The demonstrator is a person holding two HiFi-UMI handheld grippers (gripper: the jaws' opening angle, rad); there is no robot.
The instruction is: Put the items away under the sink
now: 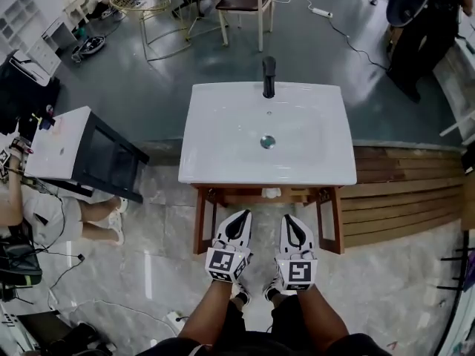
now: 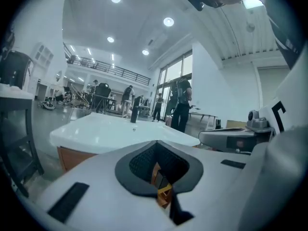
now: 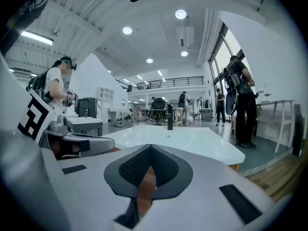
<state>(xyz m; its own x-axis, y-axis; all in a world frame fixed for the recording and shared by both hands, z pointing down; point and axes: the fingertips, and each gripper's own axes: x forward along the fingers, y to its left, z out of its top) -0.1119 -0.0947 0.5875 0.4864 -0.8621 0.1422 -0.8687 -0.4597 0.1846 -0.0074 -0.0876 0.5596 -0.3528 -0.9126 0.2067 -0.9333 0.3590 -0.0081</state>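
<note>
Left hand-held gripper [image 1: 240, 217] and right hand-held gripper [image 1: 290, 219] — closed — near sink's [image 1: 223, 175] front edge.

Your head camera looks steeply down on the sink [image 1: 223, 124]; both gripper cameras face it almost level from close, sharing its faucet [image 3: 169, 117]

A faucet [image 1: 269, 76] stands at the sink [image 1: 223, 124]'s far edge, a drain [image 1: 268, 142] in its basin; a side table [image 1: 59, 143] sits left of the sink, a chair [image 1: 243, 2] behind, wooden decking [image 1: 401, 199] right.
</note>
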